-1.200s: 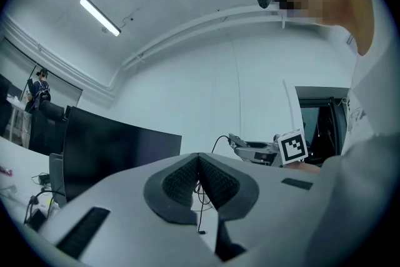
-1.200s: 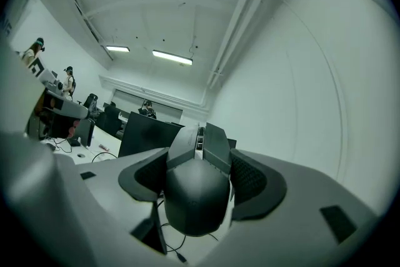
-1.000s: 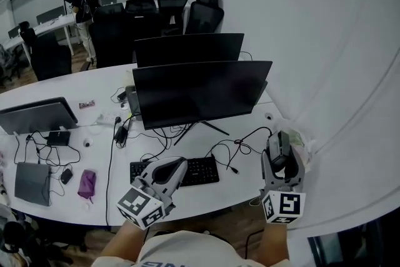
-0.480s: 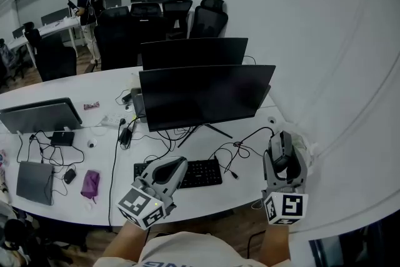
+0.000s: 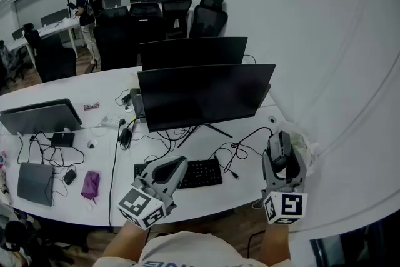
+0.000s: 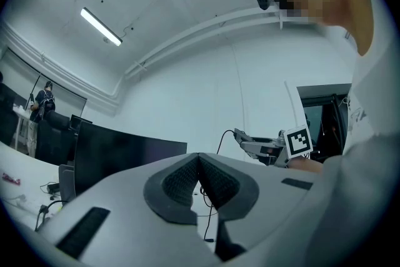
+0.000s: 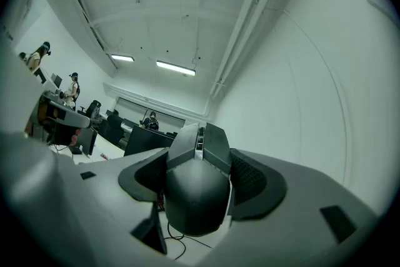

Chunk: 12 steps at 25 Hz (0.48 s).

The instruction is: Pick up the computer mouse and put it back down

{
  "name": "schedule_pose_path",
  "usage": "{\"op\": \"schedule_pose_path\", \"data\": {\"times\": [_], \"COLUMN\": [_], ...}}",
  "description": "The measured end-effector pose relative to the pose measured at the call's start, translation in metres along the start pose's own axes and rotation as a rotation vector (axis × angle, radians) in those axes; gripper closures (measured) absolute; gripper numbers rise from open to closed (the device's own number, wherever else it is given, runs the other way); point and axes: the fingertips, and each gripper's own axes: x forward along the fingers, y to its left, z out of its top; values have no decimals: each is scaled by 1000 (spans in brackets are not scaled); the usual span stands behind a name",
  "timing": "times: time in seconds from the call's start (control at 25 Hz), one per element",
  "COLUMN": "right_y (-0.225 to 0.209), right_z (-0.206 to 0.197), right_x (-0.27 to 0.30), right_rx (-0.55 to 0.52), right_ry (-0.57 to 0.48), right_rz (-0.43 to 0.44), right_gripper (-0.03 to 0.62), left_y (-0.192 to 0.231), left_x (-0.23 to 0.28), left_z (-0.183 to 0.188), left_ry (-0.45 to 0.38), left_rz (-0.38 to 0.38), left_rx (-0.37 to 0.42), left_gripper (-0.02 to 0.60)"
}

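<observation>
Hardly budged since a moment ago — still holding the computer mouse (image 5: 280, 148) up off the desk (image 5: 244, 183), pinched tight in the right gripper (image 7: 199, 167) by the desk's right end. Left gripper (image 6: 199, 179) squeezed shut on nothing, hanging over the keyboard (image 5: 201, 172) — dark monitor (image 5: 203, 94) behind.

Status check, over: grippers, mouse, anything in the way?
Left gripper shut, empty. Right gripper shut on mouse. Loose cables on desk beside it.
</observation>
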Motion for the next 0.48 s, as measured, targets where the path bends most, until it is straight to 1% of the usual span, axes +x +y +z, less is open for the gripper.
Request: {"op": "schedule_pose_path", "data": {"times": [0.2,0.48], "right_y": [1,2], "right_z": [-1,-3], "right_x": [1,4], "right_rx": [18,5], "right_ry": [5,3], "right_rz": [4,23], "right_gripper": [292,290], "left_y": [0,0], "left_x": [0,1], "left_z": [-1,-3], "left_ry": [4,8], "left_rz": [-4,3], "left_rx": [5,3], "left_gripper": [577,577]}}
